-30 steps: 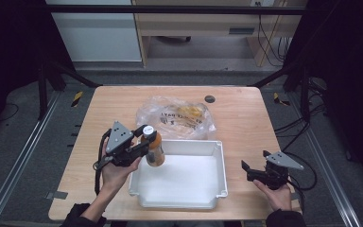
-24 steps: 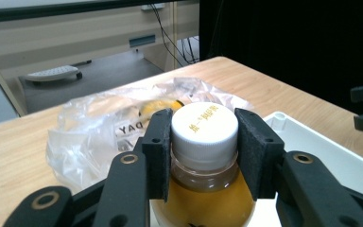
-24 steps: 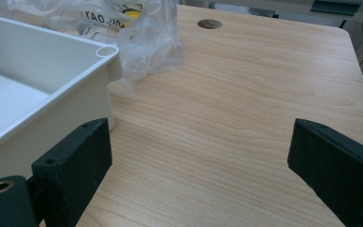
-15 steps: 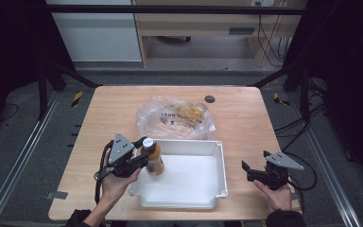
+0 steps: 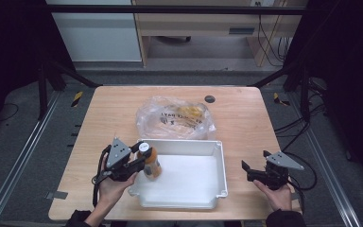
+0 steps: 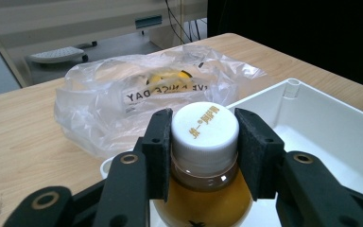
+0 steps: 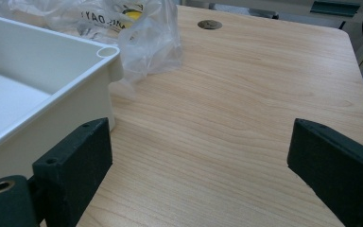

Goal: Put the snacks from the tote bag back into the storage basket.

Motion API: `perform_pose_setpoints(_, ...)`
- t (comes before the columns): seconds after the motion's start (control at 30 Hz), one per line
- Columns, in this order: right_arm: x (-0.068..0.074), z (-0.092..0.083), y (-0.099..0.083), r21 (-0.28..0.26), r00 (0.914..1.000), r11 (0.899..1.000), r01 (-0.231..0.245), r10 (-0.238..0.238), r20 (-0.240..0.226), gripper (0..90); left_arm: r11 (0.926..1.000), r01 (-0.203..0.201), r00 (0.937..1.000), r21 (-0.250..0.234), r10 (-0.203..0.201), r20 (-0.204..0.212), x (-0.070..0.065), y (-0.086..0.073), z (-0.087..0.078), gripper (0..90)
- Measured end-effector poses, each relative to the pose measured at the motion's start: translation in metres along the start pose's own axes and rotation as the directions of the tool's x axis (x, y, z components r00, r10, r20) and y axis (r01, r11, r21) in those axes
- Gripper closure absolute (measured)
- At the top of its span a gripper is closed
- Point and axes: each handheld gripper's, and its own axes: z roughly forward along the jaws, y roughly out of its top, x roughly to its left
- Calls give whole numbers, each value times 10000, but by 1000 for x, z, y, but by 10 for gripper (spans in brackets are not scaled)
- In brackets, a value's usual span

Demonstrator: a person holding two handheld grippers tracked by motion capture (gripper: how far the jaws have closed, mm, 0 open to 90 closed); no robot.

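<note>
From the high view, your left gripper (image 5: 139, 161) holds the juice bottle (image 5: 150, 162) upright at the left wall of the white bin (image 5: 220, 163), so it's in but not yet released. Your right gripper (image 5: 246, 171) rests on the table (image 5: 246, 109), well clear.

In the left gripper view, the pads (image 6: 158, 142) clamp the bottle's neck under the white cap (image 6: 204, 126); its base is cut off, so touchdown is unclear. The plastic bag (image 6: 99, 109) blurs its contents.

In the right gripper view, your jaws stand wide, empty.
</note>
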Motion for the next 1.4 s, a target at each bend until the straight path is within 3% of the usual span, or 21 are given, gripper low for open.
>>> perform_pose_setpoints(0.43,0,0,0,-12,10000,10000,-6,6,-20,77,9997,-24,9998,251,28,-179,5,-9,1,588)
perform_pose_setpoints(0.93,1,0,0,-18,10000,10000,-42,42,-14,77,9995,74,9996,-299,-82,-266,4,-17,-1,572)
perform_pose_setpoints(1.1,0,-1,0,-78,9999,9999,-124,124,29,76,9971,469,9989,-603,-469,13,9,-14,-6,456)
perform_pose_setpoints(1.23,0,-2,1,-81,9999,9999,-141,142,36,75,9944,514,9987,-922,-507,98,15,-10,-14,352)
perform_pose_setpoints(1.4,-1,-1,0,-89,9999,9999,-125,125,77,73,9921,760,9967,-1000,-726,375,25,-5,-22,301)
